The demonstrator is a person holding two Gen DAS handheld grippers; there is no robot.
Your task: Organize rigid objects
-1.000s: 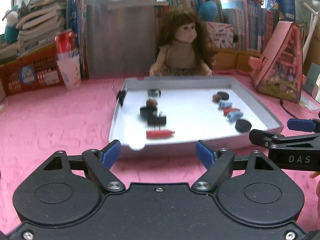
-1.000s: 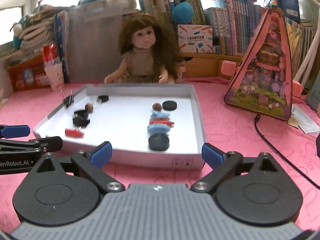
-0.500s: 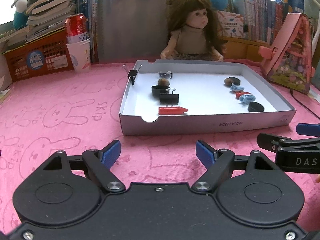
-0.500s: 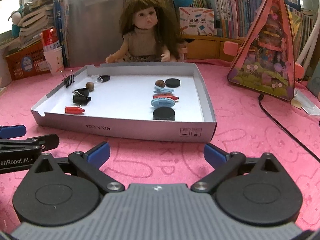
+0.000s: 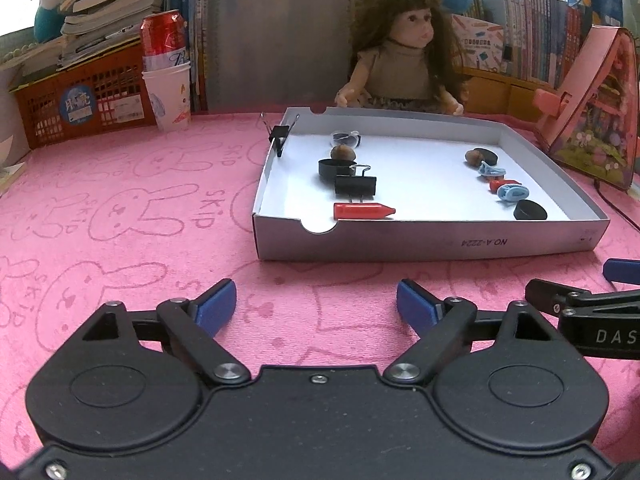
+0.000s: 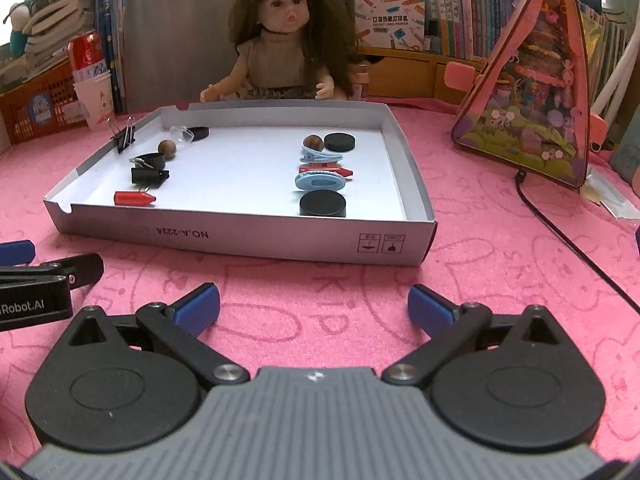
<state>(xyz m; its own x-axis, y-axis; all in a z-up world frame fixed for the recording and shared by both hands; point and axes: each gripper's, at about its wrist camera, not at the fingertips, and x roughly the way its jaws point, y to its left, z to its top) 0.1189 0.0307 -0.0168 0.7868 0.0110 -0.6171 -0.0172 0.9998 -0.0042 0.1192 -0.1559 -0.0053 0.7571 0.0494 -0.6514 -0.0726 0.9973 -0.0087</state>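
Grippers both wide open, nothing held. Left gripper (image 5: 316,304) and right gripper (image 6: 314,308) hang low over the pink bench (image 5: 120,208), side by side, just short of the near wall of the white tray (image 6: 240,236).

Task items all sit inside tray, in two rough columns:
- L column: red crayon (image 5: 364,211) nearest, black binder clip (image 5: 355,185) behind it, black ring, brown bead (image 5: 343,153), clear piece at back. A 2nd binder clip (image 5: 279,136) is clipped on the tray's left wall.
- R column: black disc (image 6: 323,204) nearest, blue hair clip (image 6: 320,181), 2nd red crayon, 2nd blue clip, bead, 2nd disc.

Step, by my read: sorting looks about done or paused; neither gripper is committed to an item. Next pick, if any, means going up over the near wall, then down; flat discs need a low, square pinch.

Around: doll (image 6: 280,40) behind tray, pink house toy (image 6: 532,80) w/ black cable to R, can + paper cup to L. None block the approach; the tray wall does.
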